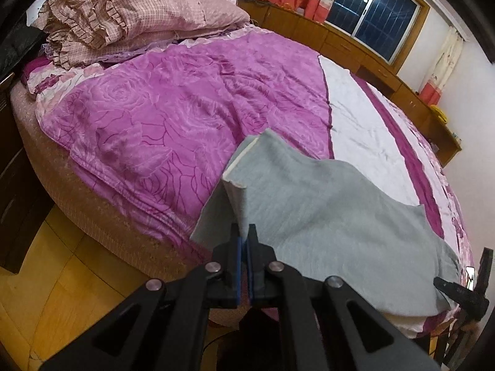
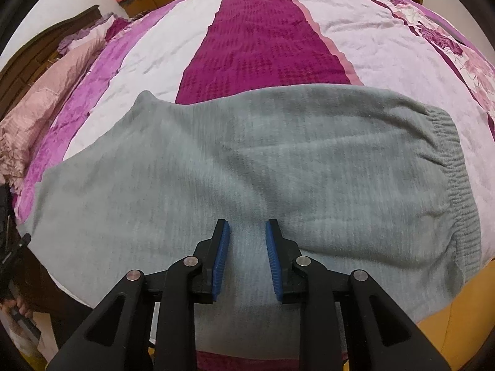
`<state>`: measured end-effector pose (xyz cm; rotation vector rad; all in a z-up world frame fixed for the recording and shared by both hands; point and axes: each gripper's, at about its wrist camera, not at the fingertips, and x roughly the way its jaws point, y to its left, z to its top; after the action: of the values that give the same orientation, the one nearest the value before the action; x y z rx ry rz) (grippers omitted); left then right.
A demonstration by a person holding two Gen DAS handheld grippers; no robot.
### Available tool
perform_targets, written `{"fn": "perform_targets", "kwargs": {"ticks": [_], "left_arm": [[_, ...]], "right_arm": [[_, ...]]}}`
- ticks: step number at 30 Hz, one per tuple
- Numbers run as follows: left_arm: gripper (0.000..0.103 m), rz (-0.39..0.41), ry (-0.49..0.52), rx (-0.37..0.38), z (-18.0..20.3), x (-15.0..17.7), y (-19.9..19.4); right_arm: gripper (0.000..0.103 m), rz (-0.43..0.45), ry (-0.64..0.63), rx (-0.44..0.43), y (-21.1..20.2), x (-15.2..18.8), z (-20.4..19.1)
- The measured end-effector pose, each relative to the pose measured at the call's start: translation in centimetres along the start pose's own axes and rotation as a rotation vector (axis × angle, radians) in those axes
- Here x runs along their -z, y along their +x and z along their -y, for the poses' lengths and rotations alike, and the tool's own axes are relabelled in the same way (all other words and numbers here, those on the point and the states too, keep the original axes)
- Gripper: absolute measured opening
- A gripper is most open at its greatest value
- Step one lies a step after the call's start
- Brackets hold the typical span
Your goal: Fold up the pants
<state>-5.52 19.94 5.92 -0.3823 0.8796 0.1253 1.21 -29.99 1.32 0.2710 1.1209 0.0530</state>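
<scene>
Left claw pinching grey pants leg end, lifting it over bed; right claw hovering spread above pants.

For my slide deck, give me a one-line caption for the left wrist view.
Left hand-held gripper shut on a lifted fold of grey pants over a purple bedspread.

Both views: even, warm indoor light, moderately bright, with no hard shadows on the bed. The window, above and right of the bed in the left wrist view, is dark and carries small bright reflections of lamps. Strong fisheye distortion bows the bed into a dome; a black vignette rings each picture. The pants look soft and slightly smeared. Far corners are unsharp. The floor below the bed shows a faint sheen.
</scene>
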Motion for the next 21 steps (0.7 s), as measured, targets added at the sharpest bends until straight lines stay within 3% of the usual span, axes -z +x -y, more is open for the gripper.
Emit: {"fn": "perform_targets", "kwargs": {"ticks": [16,21], "left_arm": [[0.008,-0.007,0.012,-0.069,-0.6,-1.2,-2.7],[0.008,-0.021,-0.001,-0.034,-0.6,-1.8,-3.2]], "right_arm": [[0.025,0.007,-0.023,-0.011,0.0,0.2,-0.3],[0.027,0.008,-0.010,-0.004,-0.5,-0.1,-0.6]]}}
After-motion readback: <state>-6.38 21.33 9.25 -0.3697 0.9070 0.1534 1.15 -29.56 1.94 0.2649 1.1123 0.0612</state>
